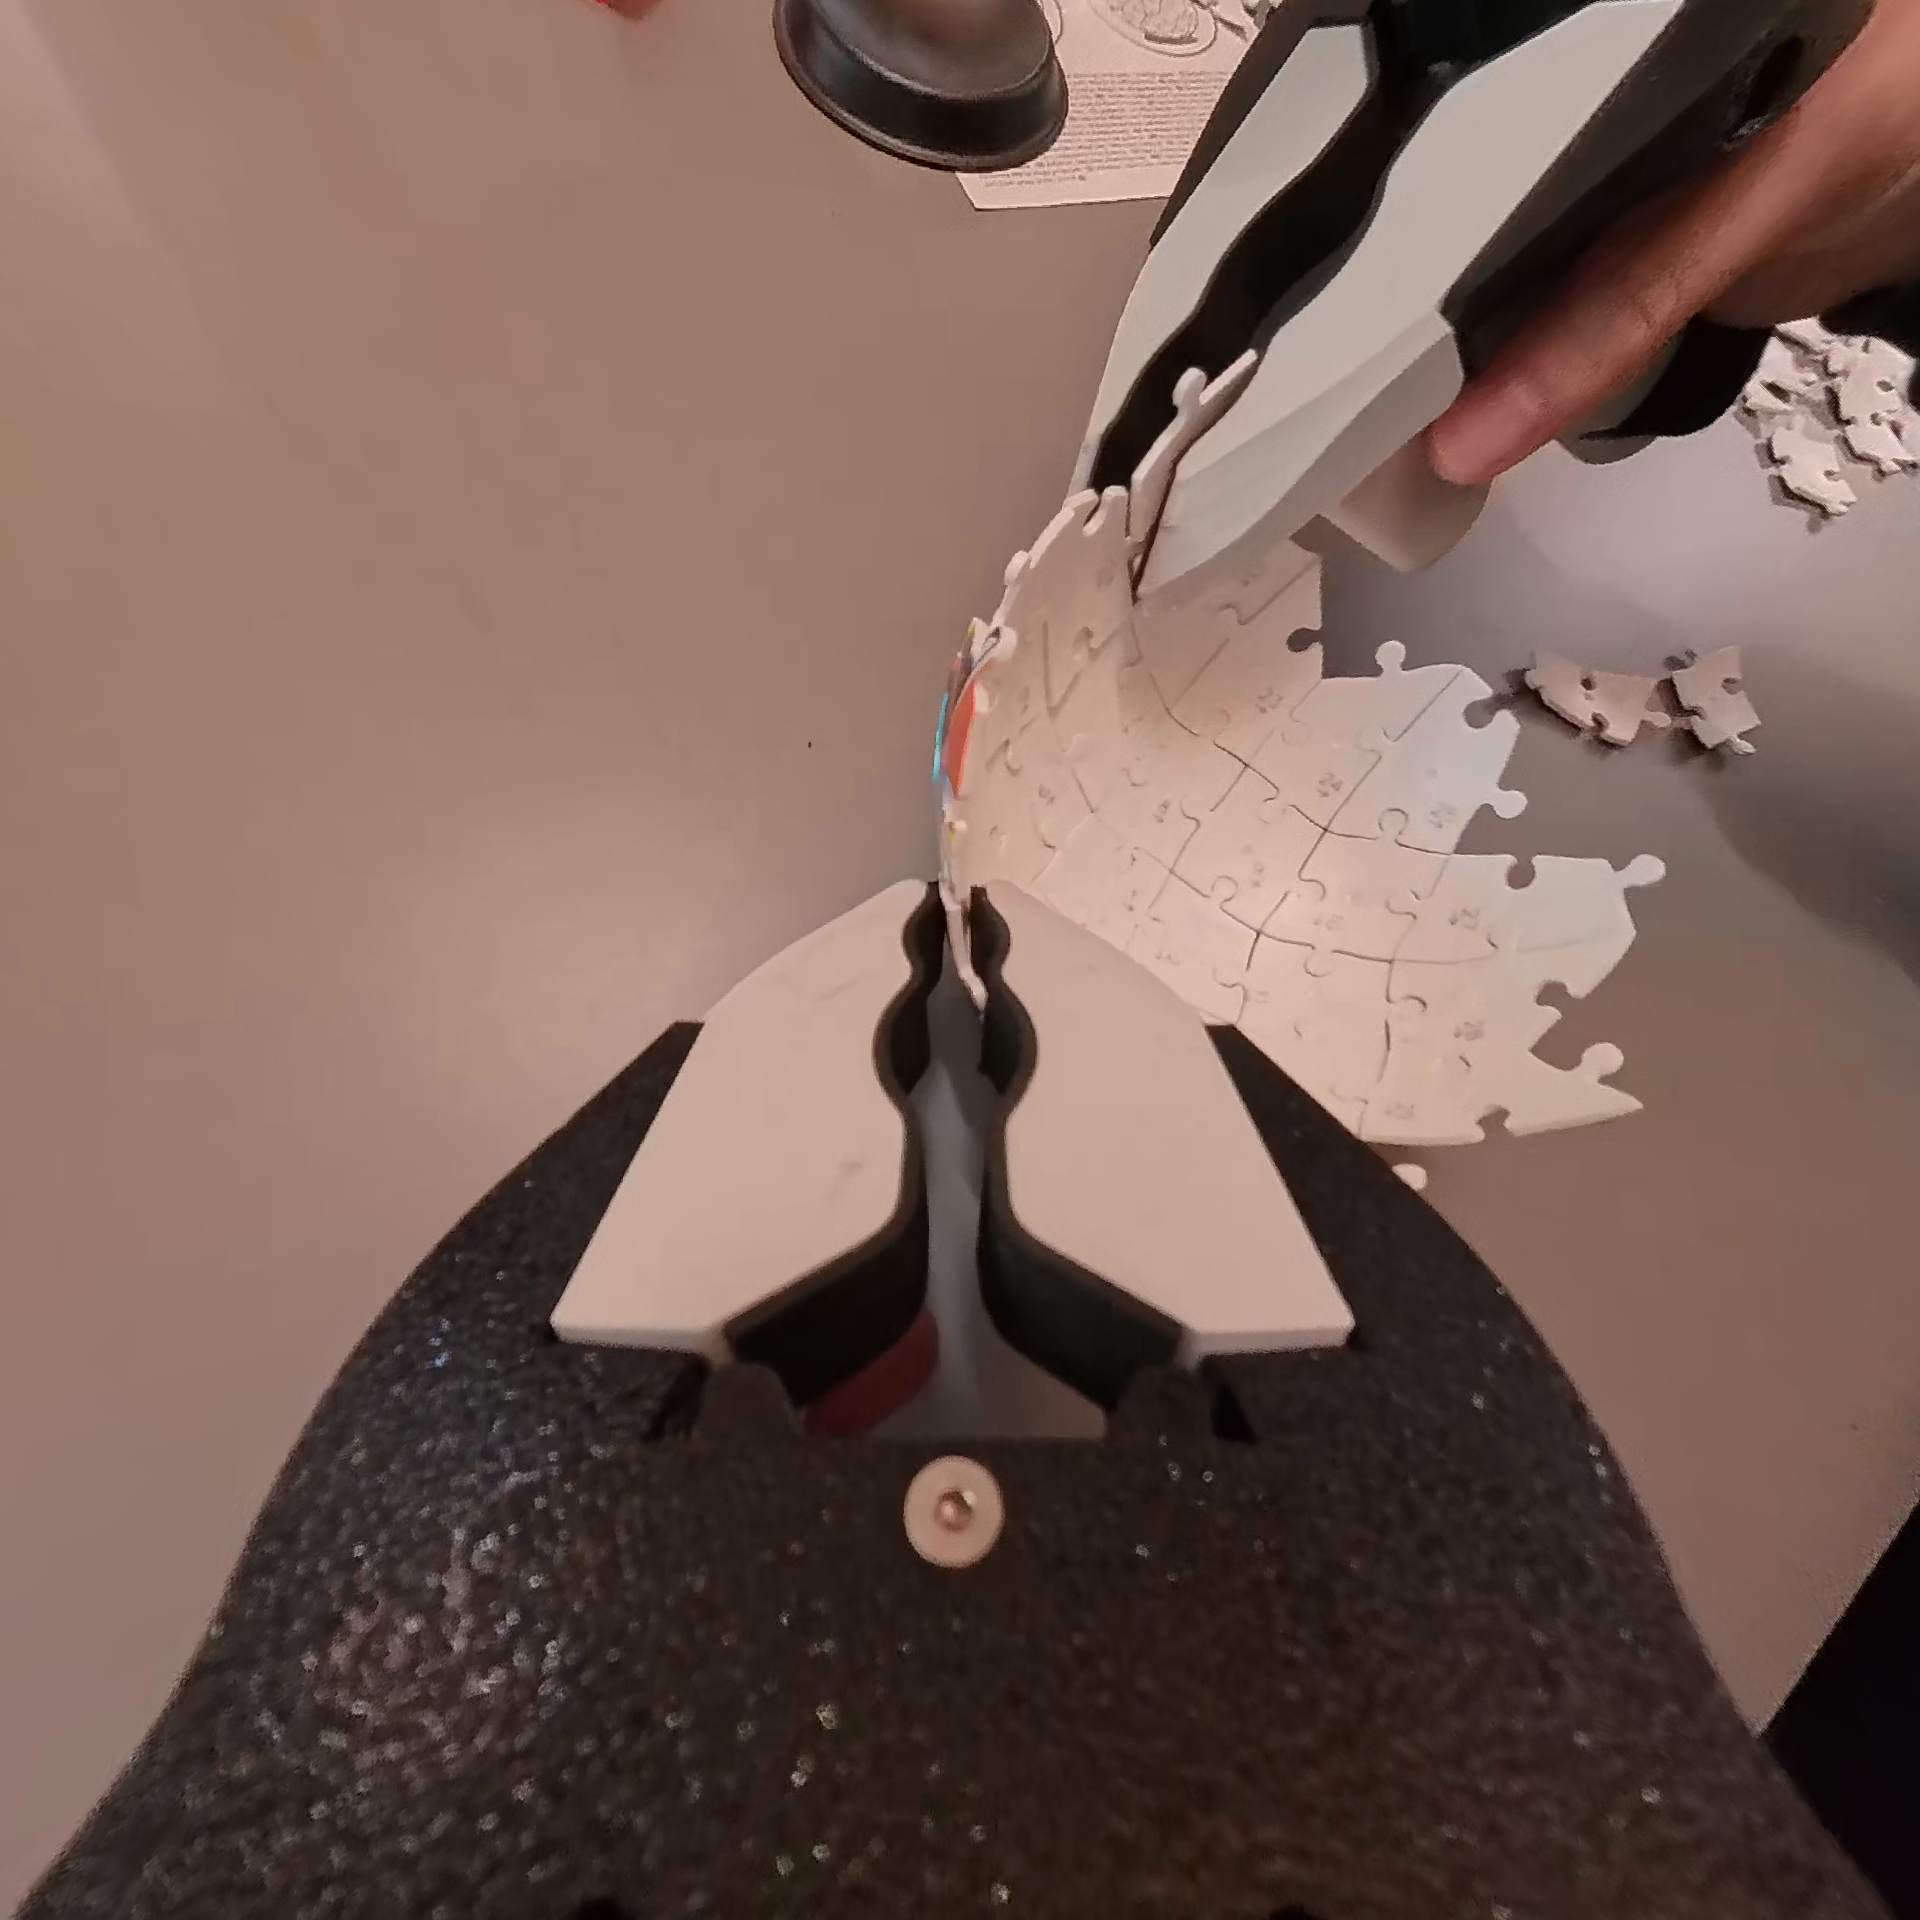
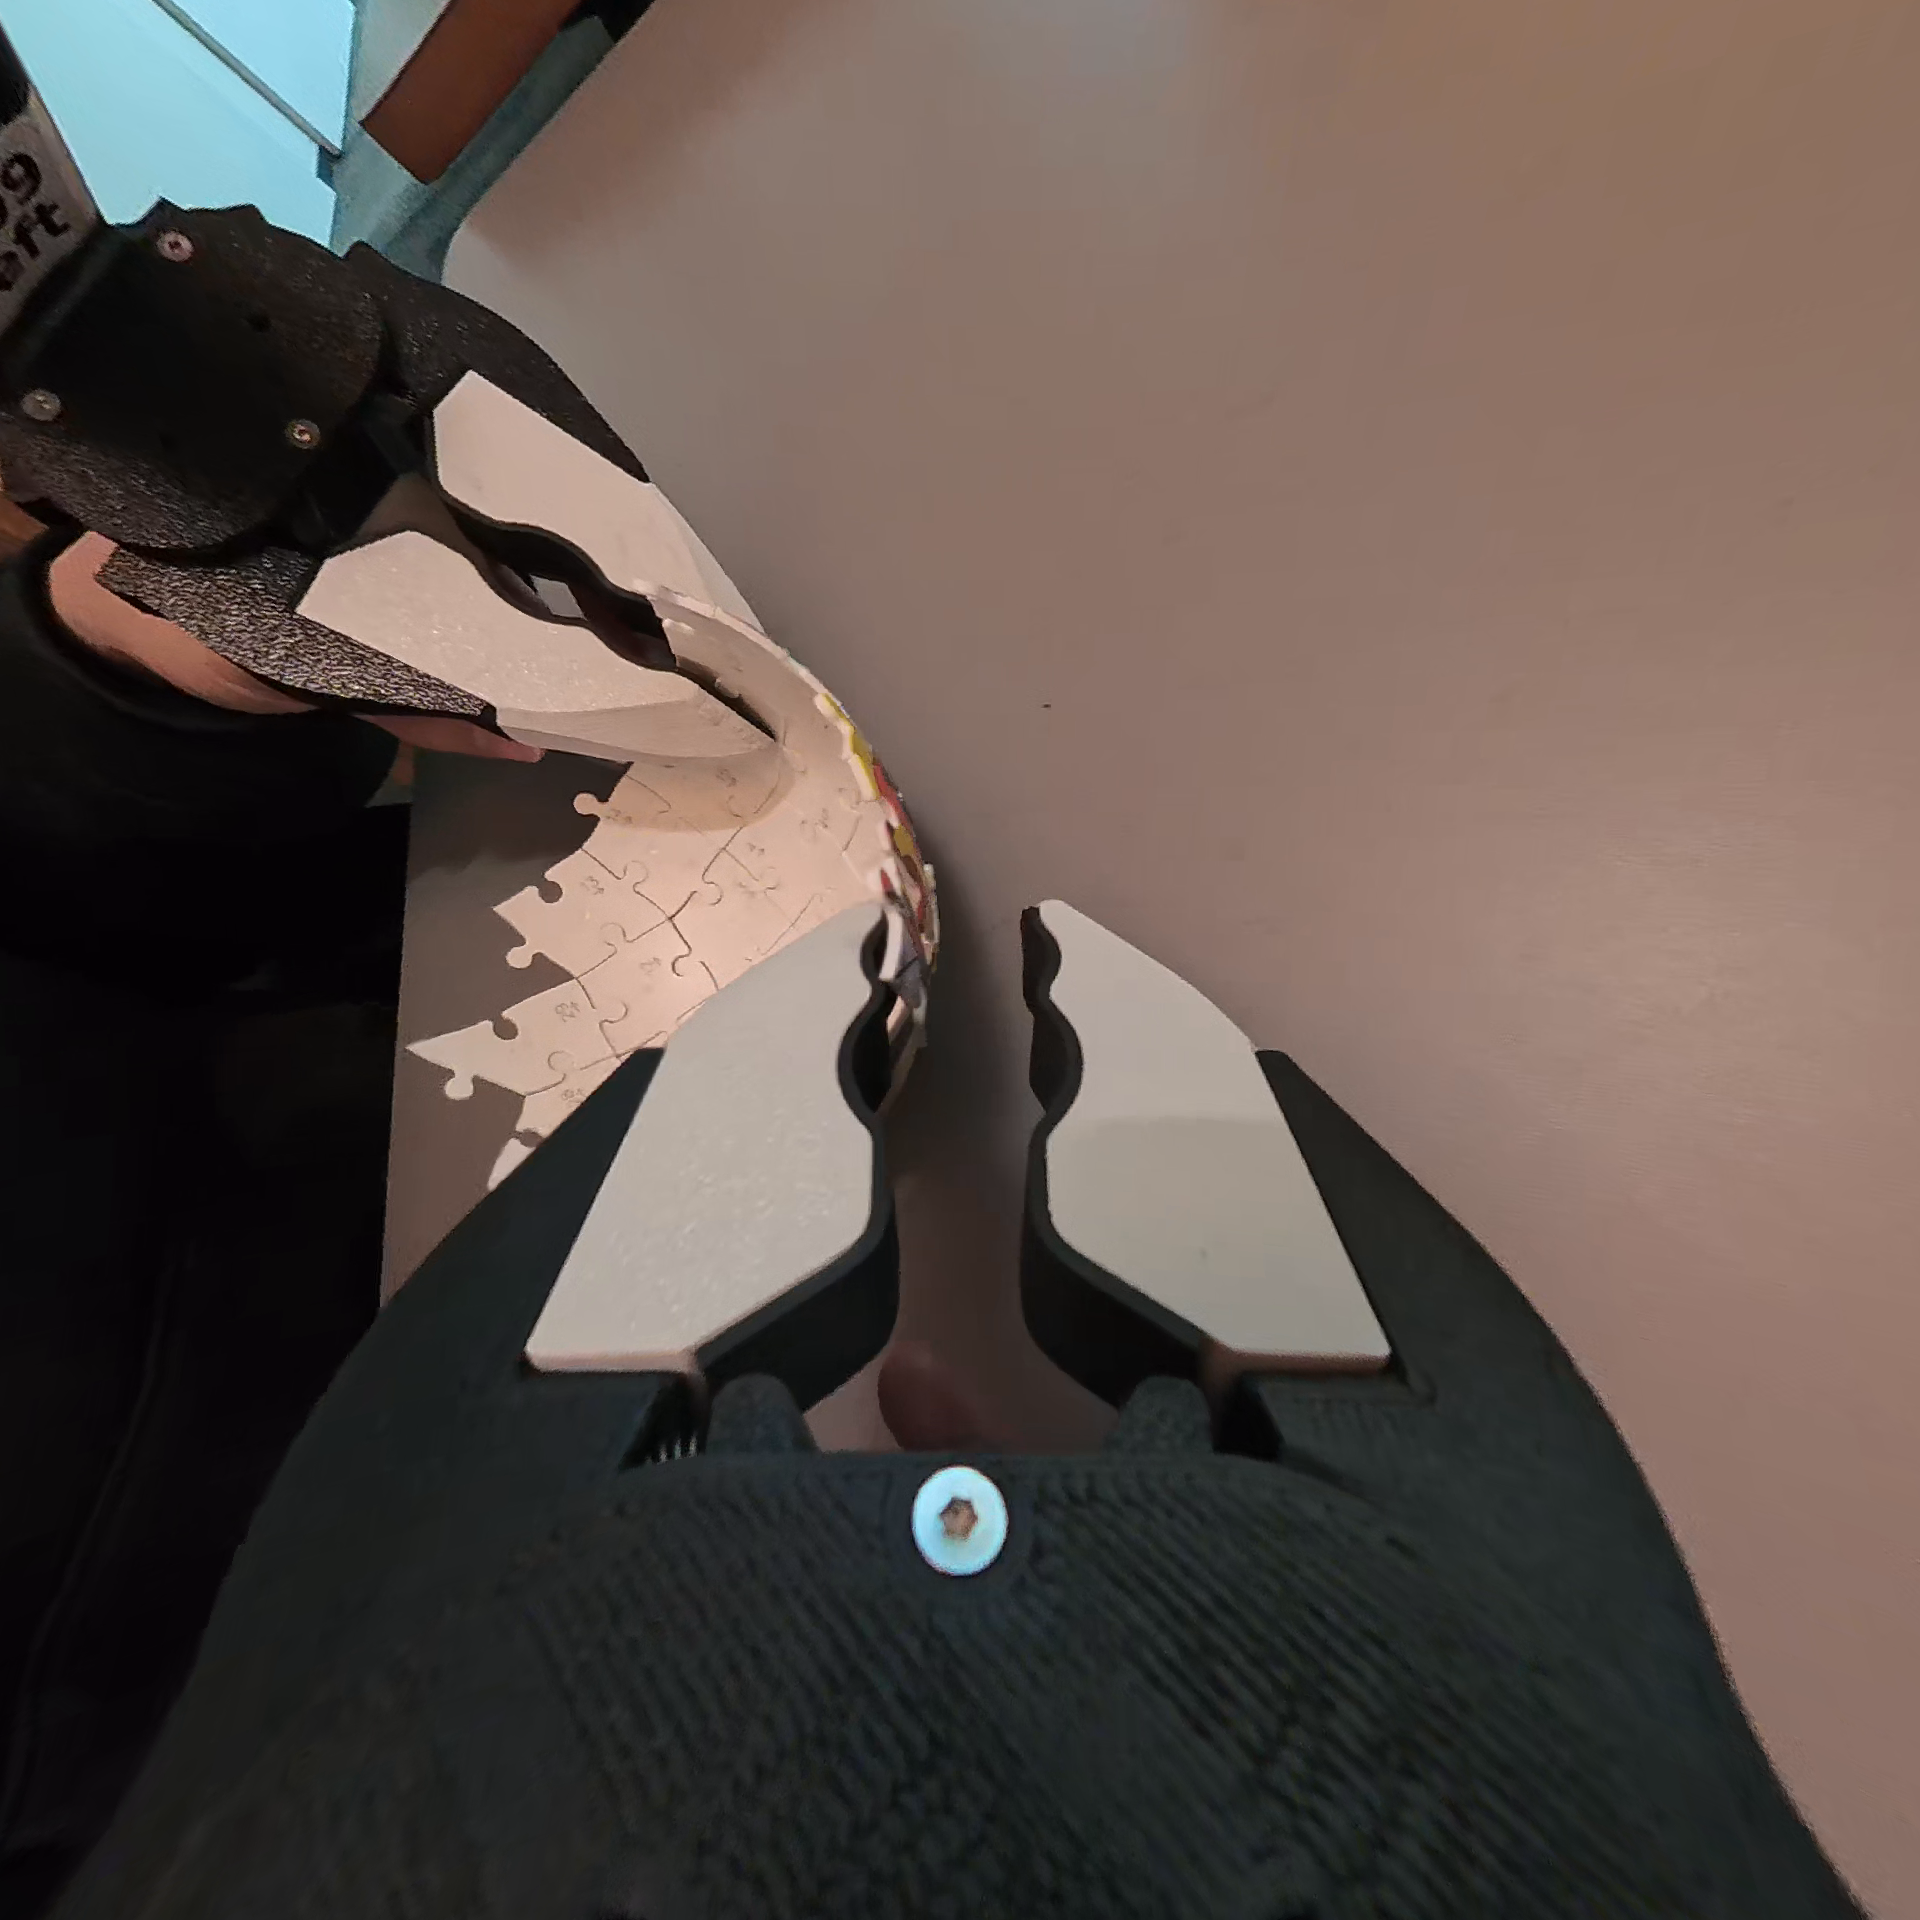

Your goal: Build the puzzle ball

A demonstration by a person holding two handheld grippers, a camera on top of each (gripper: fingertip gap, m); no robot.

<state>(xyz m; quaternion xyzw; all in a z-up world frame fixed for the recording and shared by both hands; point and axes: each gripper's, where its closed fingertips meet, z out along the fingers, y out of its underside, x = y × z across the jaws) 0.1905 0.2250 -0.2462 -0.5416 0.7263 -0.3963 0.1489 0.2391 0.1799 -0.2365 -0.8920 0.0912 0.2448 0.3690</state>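
Both grippers on curved, knobby-edged puzzle shell.

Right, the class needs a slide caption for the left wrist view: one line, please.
Left gripper clamps the half-built puzzle shell by its rim; right gripper, fingers open, straddles the far rim.

Parted jaws beside curved puzzle shell

Matt plastic, card and a smooth table

The puzzle shell is showing matt white card inside; both grippers are showing rough, speckled black plastic bodies and smooth pale fingers, over a smooth matt table.
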